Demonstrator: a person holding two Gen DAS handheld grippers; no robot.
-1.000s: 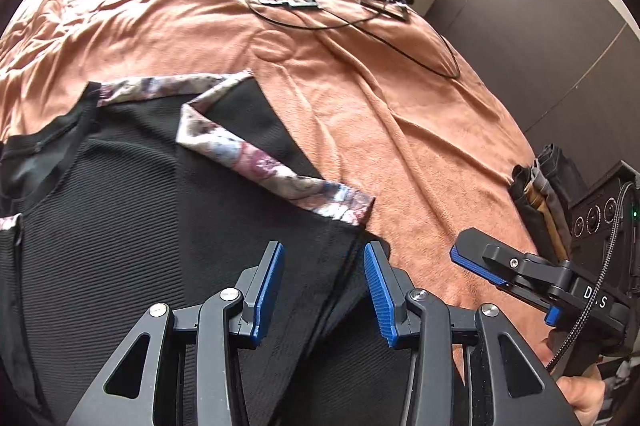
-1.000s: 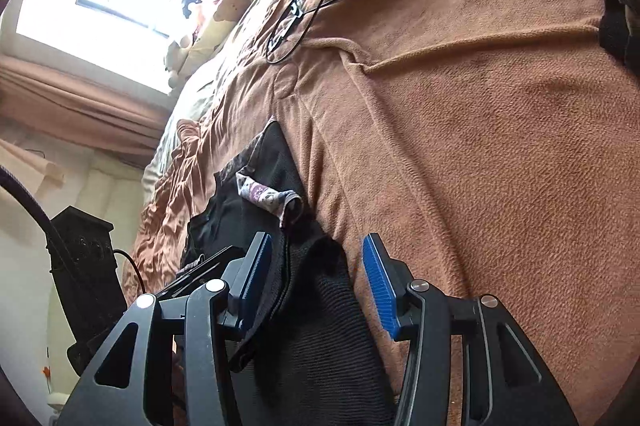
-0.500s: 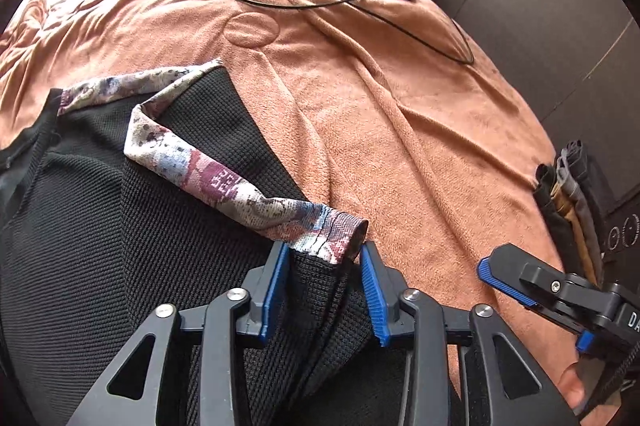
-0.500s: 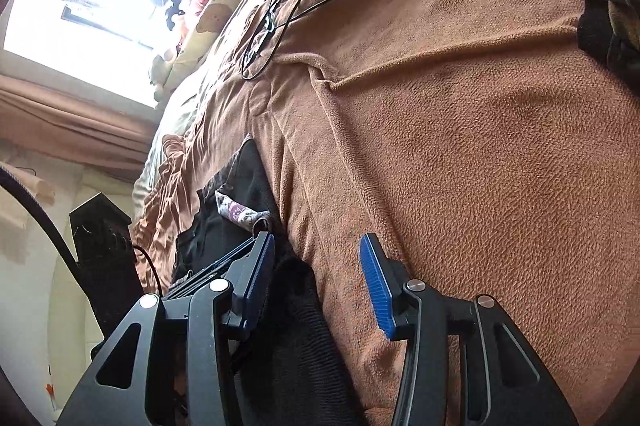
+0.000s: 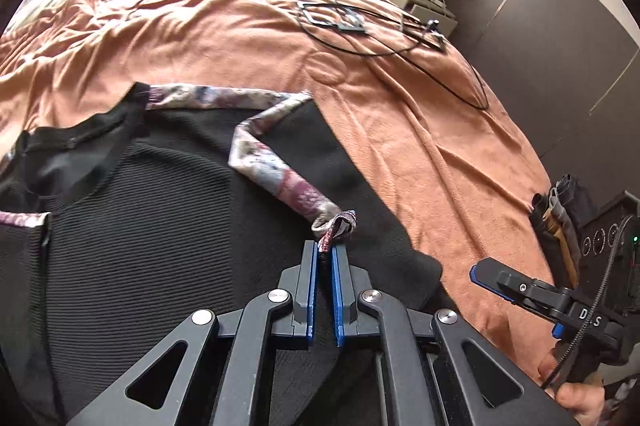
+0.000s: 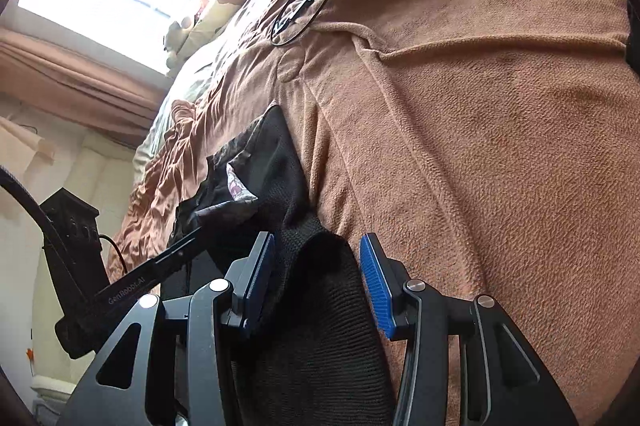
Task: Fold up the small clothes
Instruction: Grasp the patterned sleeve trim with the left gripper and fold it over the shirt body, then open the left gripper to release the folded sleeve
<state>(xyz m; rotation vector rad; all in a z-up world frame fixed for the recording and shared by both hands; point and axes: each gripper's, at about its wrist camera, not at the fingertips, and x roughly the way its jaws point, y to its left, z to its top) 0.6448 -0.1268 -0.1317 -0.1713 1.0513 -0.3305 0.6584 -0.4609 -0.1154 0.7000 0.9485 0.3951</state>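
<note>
left gripper (image 5: 325,254): angled steeply down, jaws clamped on floral cuff (image 5: 334,226) | right gripper (image 6: 316,258): tilted down, jaws apart, bunched knit fold between pads, no visible pinch | black knit top (image 5: 132,226): spread on brown bedspread (image 5: 420,129)

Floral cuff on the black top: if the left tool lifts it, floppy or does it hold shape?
Likely floppy: the floral cuff already kinks and bunches where the left tool pinches it. Probably light, thin trim. The black knit top should trail and drape behind, judging by its soft folds.
</note>
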